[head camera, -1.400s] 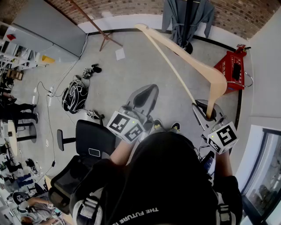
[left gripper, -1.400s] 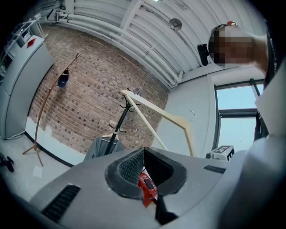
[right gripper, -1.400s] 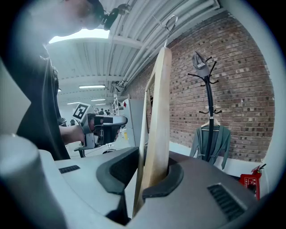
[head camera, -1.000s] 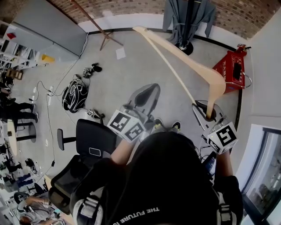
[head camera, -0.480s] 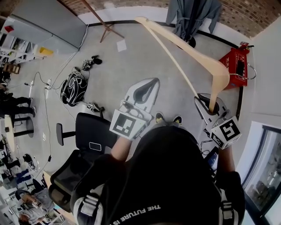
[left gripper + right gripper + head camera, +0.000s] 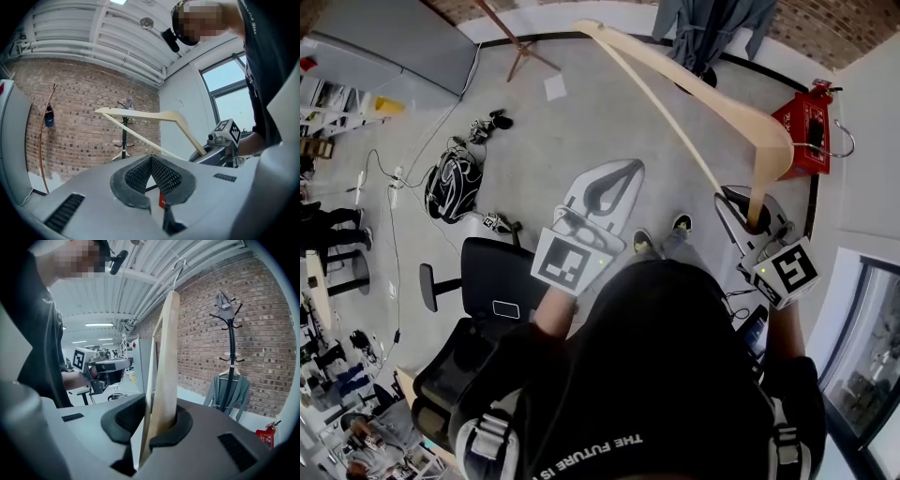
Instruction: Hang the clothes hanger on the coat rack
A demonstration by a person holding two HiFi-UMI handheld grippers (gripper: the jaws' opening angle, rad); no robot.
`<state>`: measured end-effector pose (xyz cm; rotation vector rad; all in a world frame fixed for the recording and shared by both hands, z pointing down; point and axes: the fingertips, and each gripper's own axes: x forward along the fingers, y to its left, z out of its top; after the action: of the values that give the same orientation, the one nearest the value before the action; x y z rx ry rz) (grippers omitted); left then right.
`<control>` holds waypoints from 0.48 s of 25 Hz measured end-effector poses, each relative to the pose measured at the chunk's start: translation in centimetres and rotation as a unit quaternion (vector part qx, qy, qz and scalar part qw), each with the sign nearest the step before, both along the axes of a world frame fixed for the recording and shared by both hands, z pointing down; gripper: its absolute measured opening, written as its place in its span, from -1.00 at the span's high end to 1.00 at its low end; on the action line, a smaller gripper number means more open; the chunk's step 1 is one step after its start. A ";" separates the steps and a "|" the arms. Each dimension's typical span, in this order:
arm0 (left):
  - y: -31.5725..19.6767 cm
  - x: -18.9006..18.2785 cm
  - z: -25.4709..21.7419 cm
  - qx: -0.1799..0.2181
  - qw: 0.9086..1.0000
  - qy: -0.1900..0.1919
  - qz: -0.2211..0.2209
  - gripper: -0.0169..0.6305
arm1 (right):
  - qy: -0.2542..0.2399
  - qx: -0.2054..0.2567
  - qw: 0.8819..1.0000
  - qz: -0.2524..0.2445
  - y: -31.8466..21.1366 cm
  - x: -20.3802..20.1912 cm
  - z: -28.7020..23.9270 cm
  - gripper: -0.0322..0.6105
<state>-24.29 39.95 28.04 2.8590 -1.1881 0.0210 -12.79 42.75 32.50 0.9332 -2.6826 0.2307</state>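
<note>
A pale wooden hanger (image 6: 712, 97) with a metal hook (image 6: 178, 266) stands up from my right gripper (image 6: 750, 214), which is shut on the end of one arm. In the right gripper view the wood (image 6: 166, 371) is pinched between the dark pads. My left gripper (image 6: 628, 171) is held out at centre, shut with nothing in it, its tips meeting (image 6: 151, 159). The black coat rack (image 6: 230, 348) stands ahead by the brick wall, with a grey garment (image 6: 228, 394) hanging on it. It also shows at the top of the head view (image 6: 703, 28) and beyond the hanger (image 6: 140, 114) as a thin post (image 6: 124, 126).
A red box (image 6: 806, 127) sits on the floor by the right wall. A black office chair (image 6: 487, 291) is close on my left, with a dark bag (image 6: 450, 187) and cables beyond. Wooden stand legs (image 6: 511, 47) lean at the far left. Windows line the right.
The person has stepped toward the coat rack, so the rack sits nearer the top edge. The right gripper still holds the hanger upright. The left gripper has drifted slightly right.
</note>
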 end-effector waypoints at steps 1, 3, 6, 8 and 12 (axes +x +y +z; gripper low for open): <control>-0.3 0.1 0.1 0.000 1.000 0.000 0.001 0.89 | -0.001 -0.001 1.000 0.002 -0.2 0.2 0.0 0.76; -0.9 0.4 0.3 -0.005 1.000 0.003 0.003 0.89 | -0.001 -0.002 1.000 0.005 -0.9 0.5 0.2 0.76; -1.9 0.9 0.7 -0.018 1.000 0.015 0.007 0.89 | 0.000 -0.003 1.000 0.003 -1.8 0.9 0.6 0.76; -2.9 1.1 1.1 -0.023 1.000 0.019 0.004 0.89 | 0.001 -0.003 1.000 -0.001 -2.8 1.2 0.9 0.76; -6.0 2.3 1.5 -0.029 0.999 0.024 -0.002 0.89 | -0.001 -0.002 1.000 -0.008 -5.7 2.6 1.0 0.75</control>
<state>-21.97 33.98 29.50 2.7901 -1.1657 -0.0131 -10.18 37.04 33.49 0.9108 -2.6895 0.2343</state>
